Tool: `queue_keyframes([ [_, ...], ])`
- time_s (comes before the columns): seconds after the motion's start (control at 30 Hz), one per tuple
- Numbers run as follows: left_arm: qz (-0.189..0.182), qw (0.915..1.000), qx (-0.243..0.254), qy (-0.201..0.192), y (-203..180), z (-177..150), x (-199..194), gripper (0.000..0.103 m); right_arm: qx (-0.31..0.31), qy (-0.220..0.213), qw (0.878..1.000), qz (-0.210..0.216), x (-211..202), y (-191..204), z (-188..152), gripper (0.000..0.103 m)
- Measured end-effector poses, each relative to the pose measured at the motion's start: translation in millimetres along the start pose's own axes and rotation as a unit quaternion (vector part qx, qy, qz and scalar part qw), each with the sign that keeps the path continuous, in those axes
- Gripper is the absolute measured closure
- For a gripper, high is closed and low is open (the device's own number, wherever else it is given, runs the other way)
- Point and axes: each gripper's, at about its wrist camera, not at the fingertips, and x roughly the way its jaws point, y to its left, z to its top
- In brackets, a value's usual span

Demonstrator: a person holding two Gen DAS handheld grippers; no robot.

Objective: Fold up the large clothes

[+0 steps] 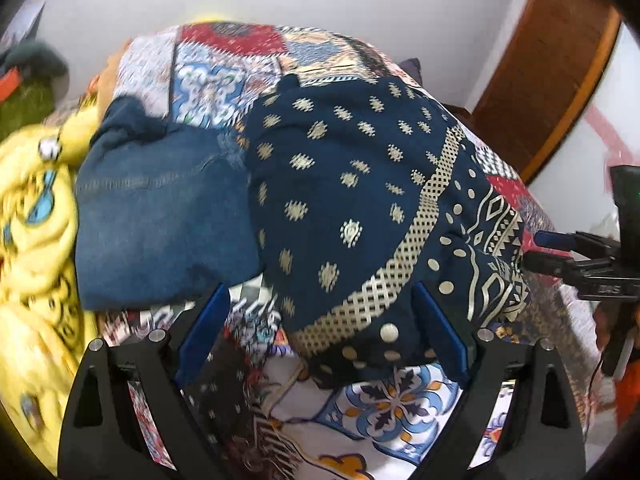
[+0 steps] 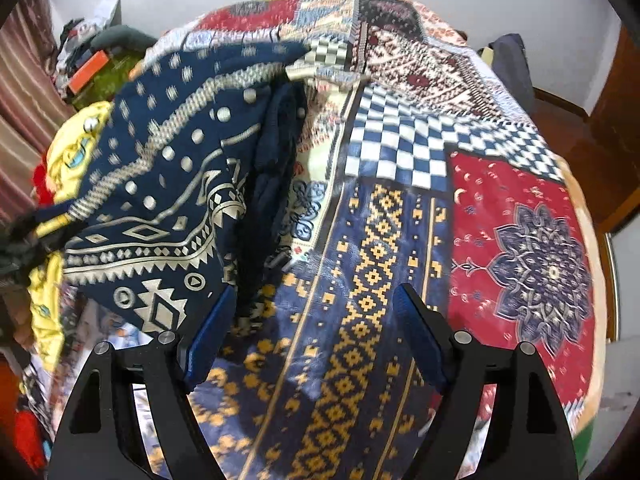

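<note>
A navy garment with gold print [image 1: 352,200] lies folded on the patchwork bedspread [image 1: 400,412]. My left gripper [image 1: 320,312] is open and points down at the garment's near edge, which lies between its blue pads without being pressed. In the right wrist view the same garment [image 2: 160,184] is bunched at the left. My right gripper [image 2: 316,316] is open over bare bedspread [image 2: 360,280], its left finger [image 2: 212,328] close beside the garment's edge. The right gripper [image 1: 538,250] also shows at the right edge of the left wrist view, at the garment's far side.
Folded blue jeans [image 1: 160,216] lie left of the garment. A yellow cartoon-print cloth [image 1: 32,240] is heaped at the bed's left side. Clutter [image 2: 88,68] sits by the wall at left. A wooden door [image 1: 560,60] stands right of the bed.
</note>
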Motion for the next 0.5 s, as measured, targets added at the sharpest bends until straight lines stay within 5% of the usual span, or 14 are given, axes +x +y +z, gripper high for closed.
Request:
queue_keyframes([
  [0.2, 0.018, 0.9997, 0.013, 0.003, -9.8, -8.5, -6.2, 0.01, -0.019, -0.048, 0.996, 0.07, -23.0, 49.3, 19.5, 0.025],
  [0.37, 0.019, 0.9995, 0.022, 0.009, -8.5, -19.2, -13.3, 0.01, -0.058, -0.014, 0.995, 0.076, 12.3, 83.5, 17.5, 0.025],
  [0.5, 0.066, 0.9959, 0.054, 0.028, -6.3, -32.8, -12.3, 0.01, -0.046, 0.01, 0.994, 0.094, 31.5, 59.2, 11.7, 0.025],
])
